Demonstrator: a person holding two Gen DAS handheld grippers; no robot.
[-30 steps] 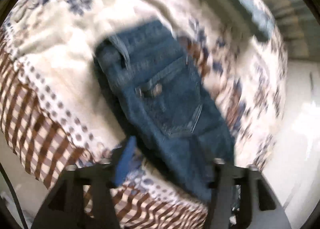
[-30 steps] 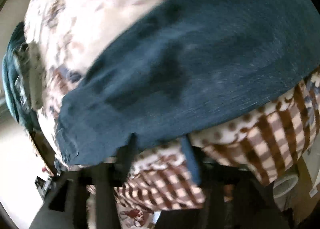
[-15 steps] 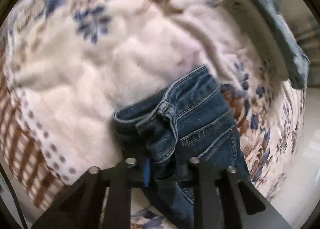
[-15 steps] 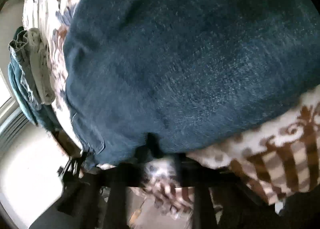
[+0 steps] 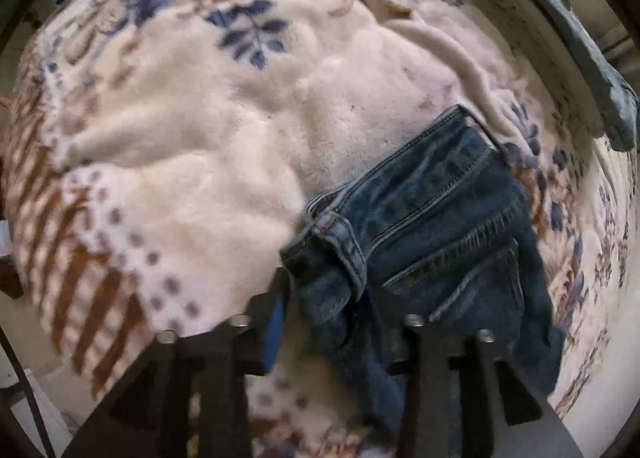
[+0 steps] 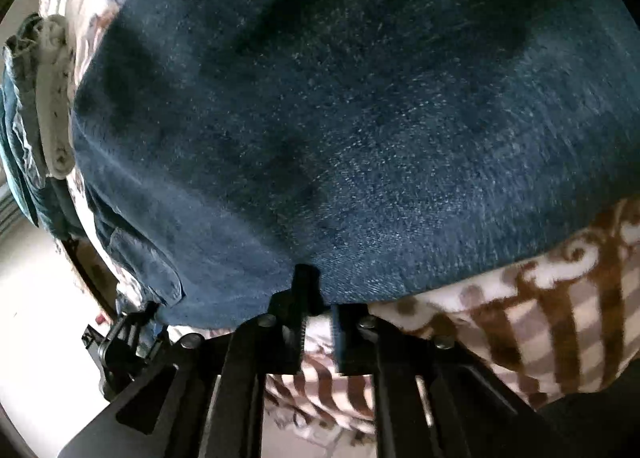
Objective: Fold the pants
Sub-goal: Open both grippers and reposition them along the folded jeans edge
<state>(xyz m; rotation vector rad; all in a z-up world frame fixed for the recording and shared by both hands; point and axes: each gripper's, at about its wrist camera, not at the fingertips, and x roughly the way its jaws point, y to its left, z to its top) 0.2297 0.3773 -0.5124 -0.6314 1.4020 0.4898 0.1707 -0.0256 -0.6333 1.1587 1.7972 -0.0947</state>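
- Jeans (image 5: 436, 242) lie on a patterned blanket (image 5: 192, 145).
- Left gripper (image 5: 344, 322), jaws just reopening, stands apart around the waistband corner.
- Right gripper (image 6: 318, 322), also reopening, is parted at the denim's edge.

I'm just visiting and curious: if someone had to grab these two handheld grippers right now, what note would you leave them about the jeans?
Left gripper: jaws have just been opening, now apart; waistband corner of the jeans between them, unpinched.
Right gripper: jaws have just been opening; tips at the denim's near edge, no grip seen.
Jeans lie on the fleece blanket, back pocket up.
Done: laid out. Left: regrip, fold; no finished fold shows.
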